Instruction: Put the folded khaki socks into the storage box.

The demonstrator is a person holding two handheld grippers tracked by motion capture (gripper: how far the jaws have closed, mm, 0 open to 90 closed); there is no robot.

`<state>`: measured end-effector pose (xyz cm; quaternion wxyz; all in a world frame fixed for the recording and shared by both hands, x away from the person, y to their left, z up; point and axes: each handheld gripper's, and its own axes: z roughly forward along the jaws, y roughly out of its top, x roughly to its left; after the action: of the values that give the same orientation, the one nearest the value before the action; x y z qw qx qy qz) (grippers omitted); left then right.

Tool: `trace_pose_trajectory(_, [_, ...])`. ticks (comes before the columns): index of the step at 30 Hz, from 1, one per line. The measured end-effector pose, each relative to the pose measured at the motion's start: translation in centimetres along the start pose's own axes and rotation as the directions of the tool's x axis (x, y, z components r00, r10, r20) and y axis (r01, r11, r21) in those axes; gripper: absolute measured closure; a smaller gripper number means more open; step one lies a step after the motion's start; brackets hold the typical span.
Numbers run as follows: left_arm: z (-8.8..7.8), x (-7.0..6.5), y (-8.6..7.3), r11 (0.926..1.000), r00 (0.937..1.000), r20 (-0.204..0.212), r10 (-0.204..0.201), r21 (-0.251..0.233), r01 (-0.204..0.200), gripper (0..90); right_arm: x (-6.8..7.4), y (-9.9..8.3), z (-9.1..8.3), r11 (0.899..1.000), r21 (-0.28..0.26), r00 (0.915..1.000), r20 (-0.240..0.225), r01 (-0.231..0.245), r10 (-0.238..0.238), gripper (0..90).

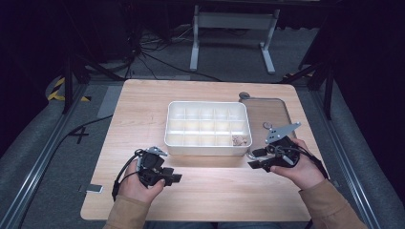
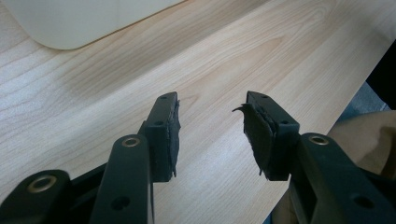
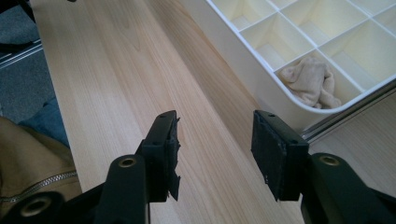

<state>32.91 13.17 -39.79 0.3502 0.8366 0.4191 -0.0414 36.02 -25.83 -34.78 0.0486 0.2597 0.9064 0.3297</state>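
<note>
Now we have both sets of tongs standing apart with nothing between them: the left tongs (image 2: 210,135) over bare wood, the right tongs (image 3: 215,154) just beside the near right corner of the white tray (image 3: 243,60). The small beige lump (image 3: 310,84) lies in that corner compartment, alone, touching its outer wall. We judge it soft, light and crumpled, like cloth or dough, so it should give under the pads and not slip; we would pinch its raised middle from above, clear of the dividers. The pale wooden desk (image 1: 143,119) is smooth, and a dark flat tray (image 1: 270,114) sits beside the white one. Around us the room is dark, with cables on grey flooring.
</note>
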Motion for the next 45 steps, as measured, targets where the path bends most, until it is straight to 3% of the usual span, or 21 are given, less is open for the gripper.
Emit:
trace_pose_trajectory(9, [-0.1,0.0,-0.1,1.0000,1.0000,0.007,0.003,0.001,-0.003,55.6,1.0,-1.9,1.2,1.000,-0.027,0.9990,-0.043,-0.014,0.012,50.0])
trace_pose_trajectory(10, [-0.1,0.0,-0.2,1.0000,1.0000,0.004,0.001,-0.001,-0.001,55.5,1.0,-2.1,1.6,1.000,-0.004,0.9986,-0.052,-0.009,0.009,49.9])
trace_pose_trajectory(11, [0.0,0.0,-0.2,1.0000,1.0000,0.005,0.001,0.007,-0.001,55.4,0.9,-2.4,1.9,1.000,0.015,0.9989,-0.047,0.010,-0.009,50.0])
trace_pose_trajectory(17, [0.3,0.0,-0.2,0.9995,0.9999,-0.001,0.013,0.027,-0.013,55.6,0.8,-3.9,3.1,0.999,0.046,0.9992,-0.039,-0.002,0.003,48.4])
trace_pose_trajectory(22, [0.5,0.0,-0.2,0.9995,0.9998,0.000,0.021,0.025,-0.021,54.2,1.0,-5.0,4.2,0.999,0.041,0.9992,-0.040,-0.004,0.006,48.6])
trace_pose_trajectory(28, [1.2,-0.2,-0.3,0.9986,0.9988,-0.028,0.040,0.035,-0.039,55.6,0.8,-6.2,5.6,0.999,0.021,0.9986,-0.024,0.047,-0.046,48.1])
trace_pose_trajectory(32, [1.7,-0.1,-0.4,0.9975,0.9978,-0.034,0.056,0.045,-0.055,54.3,0.5,-6.9,5.9,0.999,0.018,0.9987,0.014,0.050,-0.050,48.2])
trace_pose_trajectory(38, [2.3,-0.1,-0.5,0.9948,0.9958,-0.041,0.081,0.065,-0.079,51.5,0.9,-7.6,6.2,0.996,-0.001,0.9956,0.022,0.092,-0.092,48.1])
trace_pose_trajectory(45, [2.8,-0.3,-0.6,0.9887,0.9919,-0.036,0.122,0.093,-0.118,49.9,1.3,-8.0,6.3,0.996,-0.006,0.9955,0.027,0.091,-0.091,47.8])
